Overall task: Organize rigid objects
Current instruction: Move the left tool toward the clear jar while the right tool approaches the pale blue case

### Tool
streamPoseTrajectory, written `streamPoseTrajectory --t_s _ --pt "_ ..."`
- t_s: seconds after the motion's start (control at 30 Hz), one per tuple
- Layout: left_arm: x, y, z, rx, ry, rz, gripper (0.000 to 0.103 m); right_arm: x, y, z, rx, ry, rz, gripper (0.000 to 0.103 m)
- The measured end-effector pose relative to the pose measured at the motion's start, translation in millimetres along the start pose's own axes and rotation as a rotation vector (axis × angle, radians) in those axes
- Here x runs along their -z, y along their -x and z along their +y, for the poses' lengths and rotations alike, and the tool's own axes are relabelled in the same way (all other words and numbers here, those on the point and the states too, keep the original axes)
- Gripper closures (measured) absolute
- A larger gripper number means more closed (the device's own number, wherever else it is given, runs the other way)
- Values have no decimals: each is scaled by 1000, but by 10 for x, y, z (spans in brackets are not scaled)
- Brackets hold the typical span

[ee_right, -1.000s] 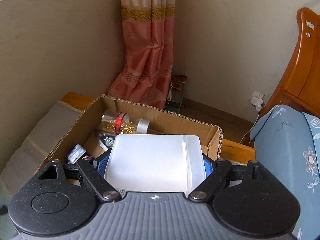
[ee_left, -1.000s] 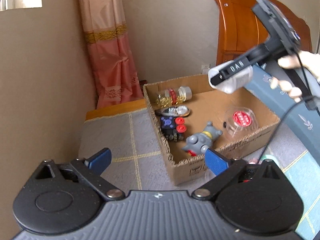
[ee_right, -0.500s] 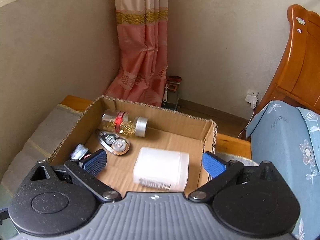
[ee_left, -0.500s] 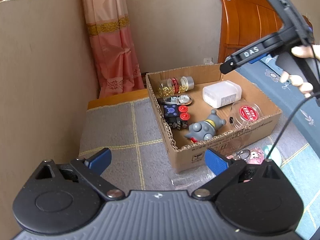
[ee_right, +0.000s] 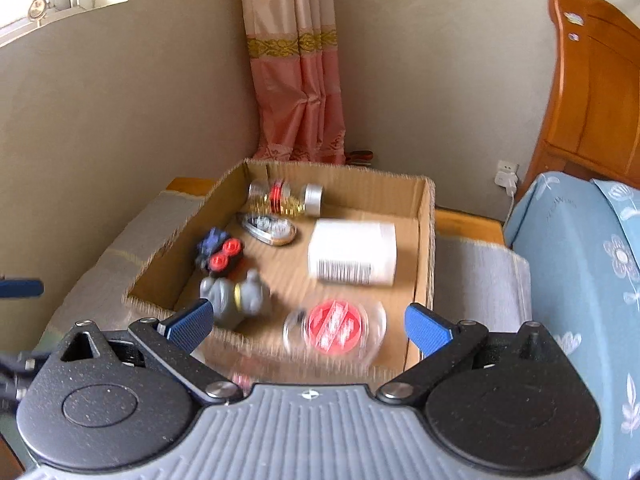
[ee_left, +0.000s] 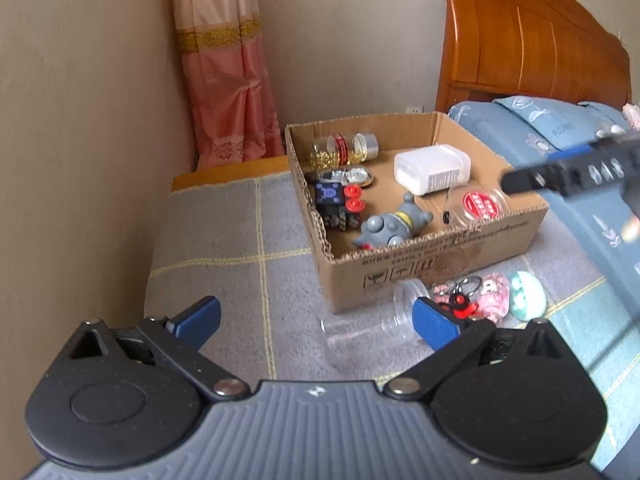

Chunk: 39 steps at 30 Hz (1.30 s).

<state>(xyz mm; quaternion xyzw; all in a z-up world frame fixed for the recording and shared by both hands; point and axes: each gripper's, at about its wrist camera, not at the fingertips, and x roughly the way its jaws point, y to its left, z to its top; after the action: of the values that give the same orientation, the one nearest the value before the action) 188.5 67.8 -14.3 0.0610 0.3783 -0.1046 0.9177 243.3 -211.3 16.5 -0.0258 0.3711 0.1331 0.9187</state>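
A cardboard box (ee_left: 436, 276) sits on a grey blanket and holds a white plastic container (ee_left: 432, 168), a gold-filled jar (ee_left: 344, 148), a grey toy figure (ee_left: 392, 226), a red-lidded clear tub (ee_left: 480, 204) and a dark toy with red wheels (ee_left: 340, 208). A clear jar (ee_left: 372, 324), pink keychain toys (ee_left: 480, 296) and a mint egg-shaped toy (ee_left: 526, 296) lie on the blanket in front of the box. My left gripper (ee_left: 316, 320) is open and empty, near the clear jar. My right gripper (ee_right: 308, 320) is open and empty, above the box's near edge (ee_right: 424, 240); it also shows blurred in the left wrist view (ee_left: 568, 168).
A beige wall (ee_left: 80, 140) runs along the left of the blanket. A pink curtain (ee_left: 228, 80) hangs in the corner. A wooden headboard (ee_left: 528, 48) and blue floral bedding (ee_left: 560, 140) lie to the right.
My right gripper opened and let the white container drop into the box, then drew back and to the right. My left gripper pulled back, so the items before the box came into view.
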Motion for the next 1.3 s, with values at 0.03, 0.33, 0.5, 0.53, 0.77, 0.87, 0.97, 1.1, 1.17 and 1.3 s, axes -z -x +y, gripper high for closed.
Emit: streamPoseTrajectory --t_s 0.03,0.33,0.5,0.53,0.77,0.87,0.97,1.1,1.17,1.3 --pt "14 9 -17 -4 -6 0 1 109 31 15 9 1 -2 0" --pt "227 9 -204 26 -3 -8 1 979 12 34 73 -36 69 0" --pt "289 -60 -276 55 17 3 1 1307 -120 37 139 -71 109 0" --pt "288 -83 -286 60 21 9 1 1342 -149 55 164 -57 115 0" --pt "263 -274 -362 29 24 30 1 1418 -239 11 163 -70 125 0" --pt "238 -383 -405 21 16 41 1 1430 -257 11 165 -67 107 0" --pt "202 -490 -428 43 23 52 1 1443 -268 15 162 -62 96 0" --pt "163 -630 -438 32 43 64 1 1459 -267 26 157 -53 78 0" --pt "161 -681 -447 10 38 61 1 1454 -276 26 152 -47 73 0" --pt "163 -780 -423 -16 41 75 1 1433 -297 13 140 -35 68 0"
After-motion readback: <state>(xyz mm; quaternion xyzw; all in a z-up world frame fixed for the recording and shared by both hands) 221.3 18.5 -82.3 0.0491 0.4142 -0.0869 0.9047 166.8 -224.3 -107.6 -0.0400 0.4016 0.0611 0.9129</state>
